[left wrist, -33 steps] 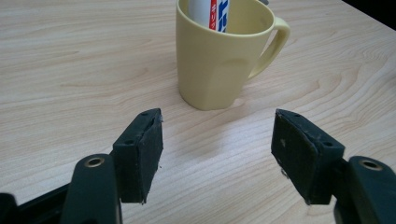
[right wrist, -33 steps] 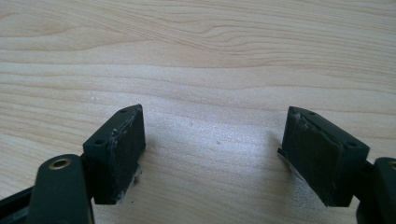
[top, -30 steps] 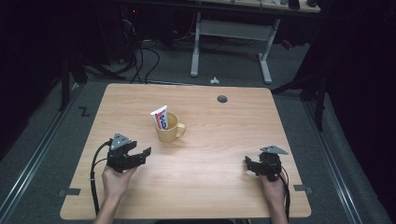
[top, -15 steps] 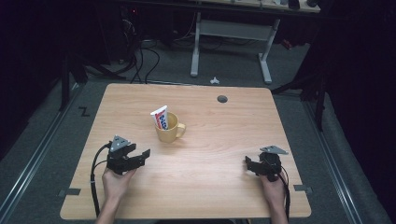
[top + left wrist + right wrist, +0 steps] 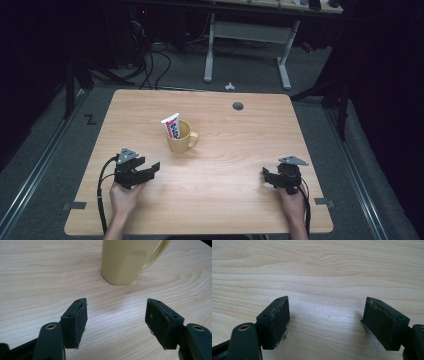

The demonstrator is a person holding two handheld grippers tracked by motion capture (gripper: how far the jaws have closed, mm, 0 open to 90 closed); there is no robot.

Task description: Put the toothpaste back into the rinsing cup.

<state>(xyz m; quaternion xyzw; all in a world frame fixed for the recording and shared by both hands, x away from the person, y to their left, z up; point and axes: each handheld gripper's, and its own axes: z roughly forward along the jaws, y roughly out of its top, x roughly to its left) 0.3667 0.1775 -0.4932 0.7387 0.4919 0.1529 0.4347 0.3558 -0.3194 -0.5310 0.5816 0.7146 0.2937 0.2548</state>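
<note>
A yellow mug (image 5: 181,138) stands upright near the middle of the wooden table (image 5: 235,145), its handle to the right. A white tube with red and blue print (image 5: 172,124) sticks up out of it. My left gripper (image 5: 150,169) rests low at the front left, open and empty, jaws pointing right toward the mug. In the left gripper view the mug (image 5: 125,260) stands just beyond the open gripper (image 5: 116,315). My right gripper (image 5: 266,176) lies at the front right, open, pointing left. In the right gripper view bare wood lies between the jaws of that gripper (image 5: 327,317).
A small dark round grommet (image 5: 238,106) sits in the table's far right part. Behind the table stand a white desk frame (image 5: 247,47) and loose cables (image 5: 150,60) on the grey floor. A small white object (image 5: 229,86) lies on the floor past the far edge.
</note>
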